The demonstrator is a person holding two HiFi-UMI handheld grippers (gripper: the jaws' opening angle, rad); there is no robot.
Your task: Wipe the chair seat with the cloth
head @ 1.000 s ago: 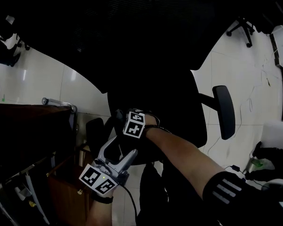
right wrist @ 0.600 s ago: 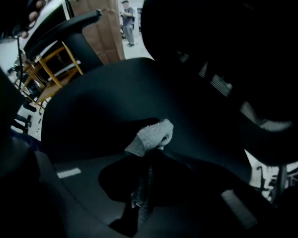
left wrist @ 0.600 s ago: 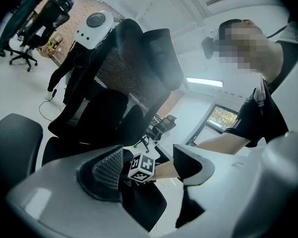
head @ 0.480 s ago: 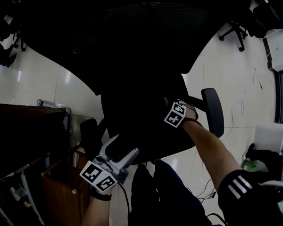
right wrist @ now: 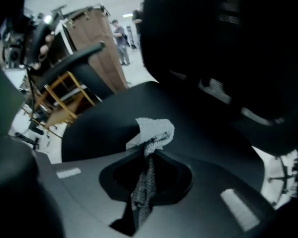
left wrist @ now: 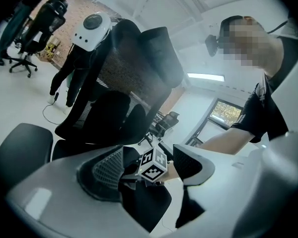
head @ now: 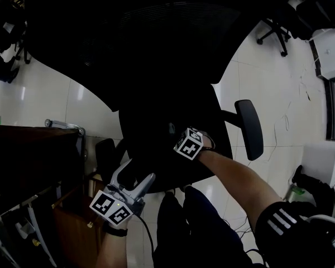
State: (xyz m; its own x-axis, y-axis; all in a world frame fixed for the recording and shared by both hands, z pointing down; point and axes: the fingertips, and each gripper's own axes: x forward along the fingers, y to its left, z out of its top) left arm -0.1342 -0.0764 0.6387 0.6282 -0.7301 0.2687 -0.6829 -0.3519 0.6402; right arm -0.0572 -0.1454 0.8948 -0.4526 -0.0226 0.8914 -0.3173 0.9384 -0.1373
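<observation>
The black office chair's seat (head: 156, 152) lies below me, under its broad backrest (head: 156, 43). My right gripper (right wrist: 150, 150) is shut on a grey cloth (right wrist: 154, 132) whose bunched end rests on the seat (right wrist: 104, 128). In the head view only that gripper's marker cube (head: 188, 144) shows clearly, over the seat's middle right. My left gripper (head: 133, 177) stands open at the seat's front left edge with nothing between its pads. In the left gripper view its jaws (left wrist: 151, 157) frame the right gripper's cube.
Armrests (head: 248, 130) (head: 104, 155) flank the seat. A brown wooden cabinet (head: 28, 161) stands close on the left. Another office chair (head: 273, 35) is at the upper right on the white tiled floor, where cables lie. My legs are below the seat's front edge.
The right gripper swept with the cloth from the seat's left side to its right, then came partway back toward the middle. The left gripper has barely shifted.
</observation>
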